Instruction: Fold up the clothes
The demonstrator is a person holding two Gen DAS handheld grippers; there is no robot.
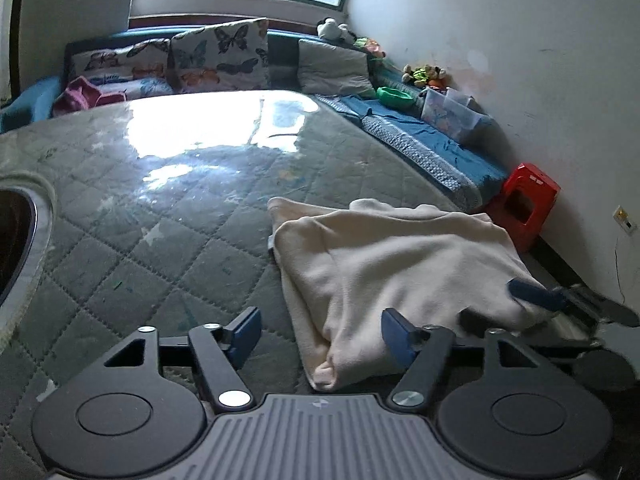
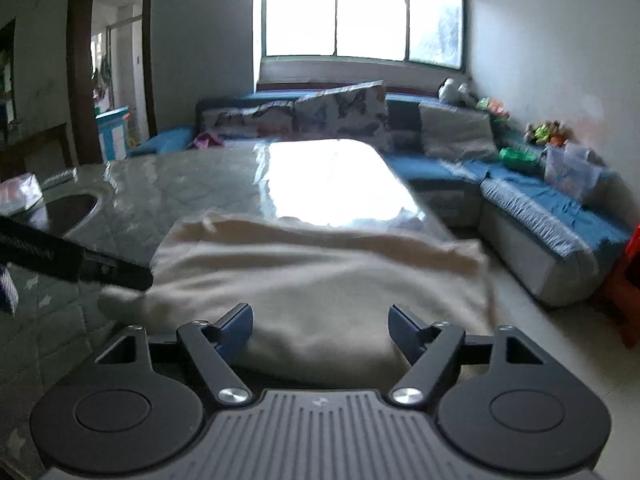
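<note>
A cream garment (image 1: 392,264) lies folded in a rough rectangle on the right part of the quilted green table (image 1: 160,216). My left gripper (image 1: 320,334) is open, its jaws wide apart over the garment's near left corner, holding nothing. My right gripper (image 2: 320,326) is open too, just above the garment's (image 2: 320,280) near edge, empty. In the left wrist view the right gripper's blue pad (image 1: 536,294) shows at the garment's right corner. In the right wrist view the left gripper's dark body (image 2: 76,264) reaches in from the left.
A blue sofa (image 1: 420,140) with butterfly cushions (image 1: 220,56), toys and a plastic box (image 1: 452,114) runs behind and to the right of the table. A red stool (image 1: 528,204) stands at the right. A round dark opening (image 1: 16,236) sits at the table's left.
</note>
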